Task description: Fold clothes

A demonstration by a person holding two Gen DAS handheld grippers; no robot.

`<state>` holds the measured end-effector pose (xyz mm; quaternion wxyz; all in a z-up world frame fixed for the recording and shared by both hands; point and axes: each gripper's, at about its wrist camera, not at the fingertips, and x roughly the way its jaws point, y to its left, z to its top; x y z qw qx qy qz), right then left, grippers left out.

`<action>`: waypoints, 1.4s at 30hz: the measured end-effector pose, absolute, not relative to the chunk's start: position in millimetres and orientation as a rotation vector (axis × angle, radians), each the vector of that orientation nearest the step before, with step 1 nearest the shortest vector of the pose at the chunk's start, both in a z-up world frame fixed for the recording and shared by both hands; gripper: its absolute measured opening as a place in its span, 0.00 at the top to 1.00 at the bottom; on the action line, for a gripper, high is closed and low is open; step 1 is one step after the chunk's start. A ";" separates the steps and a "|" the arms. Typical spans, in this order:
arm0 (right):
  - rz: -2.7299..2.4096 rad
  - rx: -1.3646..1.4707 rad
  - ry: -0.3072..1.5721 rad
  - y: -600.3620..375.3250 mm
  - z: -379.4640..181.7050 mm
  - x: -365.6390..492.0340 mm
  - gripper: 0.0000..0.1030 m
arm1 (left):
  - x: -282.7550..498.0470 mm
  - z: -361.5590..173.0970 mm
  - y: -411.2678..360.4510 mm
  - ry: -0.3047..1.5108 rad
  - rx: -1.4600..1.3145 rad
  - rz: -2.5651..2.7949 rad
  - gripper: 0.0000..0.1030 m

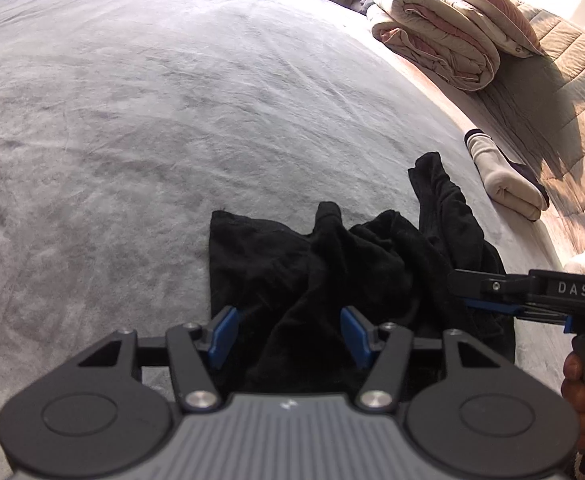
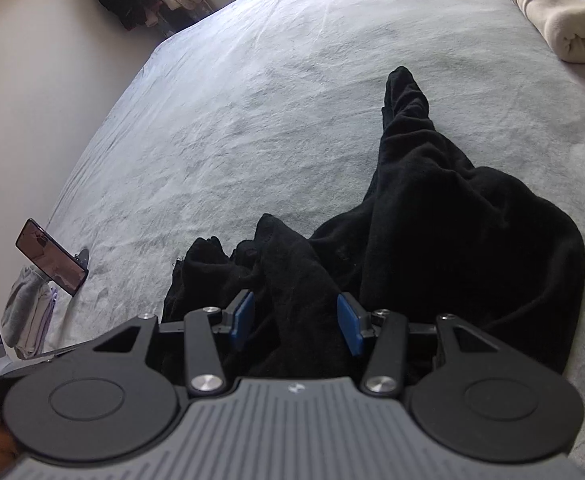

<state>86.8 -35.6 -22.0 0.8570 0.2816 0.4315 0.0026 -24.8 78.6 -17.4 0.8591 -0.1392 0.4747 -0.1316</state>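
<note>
The black garment (image 1: 332,276) lies bunched up on the grey bed cover (image 1: 132,120), near the front edge, with one long part sticking out toward the far side. It is not flat and not folded.

The left gripper (image 1: 288,332) hangs over the left part of the heap with its blue pads (image 1: 224,334) spread wide, holding nothing. It could pinch two layers at once, because the cloth is so dark that the folds are hard to tell apart. Then the heap would lift as one lump.

The right gripper (image 2: 296,326) is also spread wide and holds nothing, with a ridge of cloth between its pads. It is close to the left one, so the two could bump.

Around them: at the left edge of the bed a phone (image 2: 52,256) leans on a stand, well apart. On the right, a rolled cream garment (image 1: 508,184) lies near the black sleeve and could get dragged. Far back sits a folded quilt (image 1: 436,40).
</note>
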 end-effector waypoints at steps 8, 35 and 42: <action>-0.031 0.474 0.961 -8.8 -32.1 113.3 0.52 | -22.7 -32.5 98.0 0.978 -0.411 -0.325 0.43; -0.073 0.461 0.968 -11.3 -12.5 45.7 0.92 | -30.0 -31.5 116.6 0.955 -0.493 -0.318 0.44; -0.099 0.517 0.986 -20.5 -22.2 11.6 0.92 | -34.1 -20.6 119.4 0.875 -0.424 -0.213 0.45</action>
